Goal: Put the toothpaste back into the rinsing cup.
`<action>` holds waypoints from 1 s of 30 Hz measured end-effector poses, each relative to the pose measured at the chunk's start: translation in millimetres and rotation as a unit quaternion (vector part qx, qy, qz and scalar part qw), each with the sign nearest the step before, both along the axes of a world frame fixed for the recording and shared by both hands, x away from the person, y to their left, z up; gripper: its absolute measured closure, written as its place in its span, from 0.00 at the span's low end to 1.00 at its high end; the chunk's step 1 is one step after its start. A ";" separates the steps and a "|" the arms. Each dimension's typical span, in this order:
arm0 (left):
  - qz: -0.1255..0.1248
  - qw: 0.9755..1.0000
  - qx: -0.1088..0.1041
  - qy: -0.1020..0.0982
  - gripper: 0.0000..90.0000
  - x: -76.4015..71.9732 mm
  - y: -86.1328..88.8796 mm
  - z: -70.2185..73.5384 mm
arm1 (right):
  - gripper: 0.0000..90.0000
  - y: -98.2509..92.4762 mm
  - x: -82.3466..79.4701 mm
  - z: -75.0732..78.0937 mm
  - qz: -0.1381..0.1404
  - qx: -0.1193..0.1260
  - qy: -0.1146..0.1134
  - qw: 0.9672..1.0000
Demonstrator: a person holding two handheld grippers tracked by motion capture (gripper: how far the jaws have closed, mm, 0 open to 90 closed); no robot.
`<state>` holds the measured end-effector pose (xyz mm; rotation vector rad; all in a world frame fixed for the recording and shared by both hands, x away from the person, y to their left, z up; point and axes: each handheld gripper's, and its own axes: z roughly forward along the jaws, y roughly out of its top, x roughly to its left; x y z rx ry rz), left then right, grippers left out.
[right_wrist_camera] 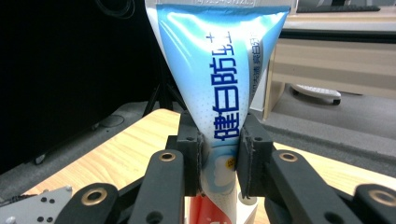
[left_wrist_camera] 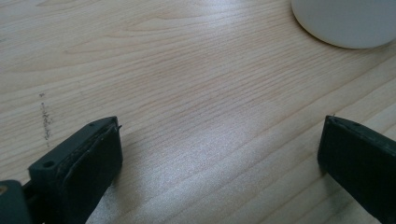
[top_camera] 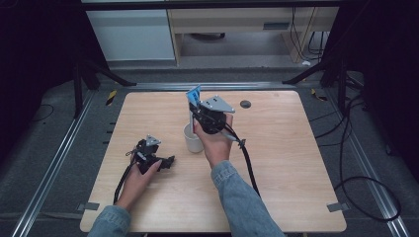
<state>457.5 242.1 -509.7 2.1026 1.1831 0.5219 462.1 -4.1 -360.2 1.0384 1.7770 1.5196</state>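
- Toothpaste tube (right_wrist_camera: 219,88) is what I have in hand: a soft blue-and-white squeeze tube with blue characters down its side, standing upright with its flat crimped end at the top and its red lower end pointing down.
- In the high view the toothpaste tube (top_camera: 194,96) sits above the white cup (top_camera: 193,139) near the middle of the worktop (top_camera: 276,163), held over the cup's mouth or with its bottom just inside; I cannot tell which.
- I judge it light and pliable. The walls give under pressure, so a hard squeeze could dent it or push paste toward the cap.
- The plastic skin looks glossy, so I expect it to be a little slippery, and it may tilt in a loose pinch.
- The best place to take hold, to my mind, is the narrower lower body, across its width, where the tube is fuller and firmer than the thin crimped end. That is about where I have it.
- My right gripper (right_wrist_camera: 219,161) has its 2 jaws closed in on the tube, 1 pad on each side, pinching it with nothing else between them.
- My left gripper (left_wrist_camera: 219,158) rests low over the bare worktop, to the left of the cup, its jaws spread wide and holding nothing.
- From that side, the cup's white wall shows just ahead, apart from the jaws.
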 end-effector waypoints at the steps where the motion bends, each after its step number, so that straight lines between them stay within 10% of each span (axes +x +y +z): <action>1: 0.000 1.000 0.000 0.000 0.00 0.0 0.0 0.0 | 0.82 0.6 0.5 -1.2 0.001 -0.001 0.002 1.000; 30: -0.001 1.000 0.001 0.001 0.00 -0.2 0.2 0.2 | 0.82 1.8 13.8 -38.3 -0.007 -0.003 0.035 0.999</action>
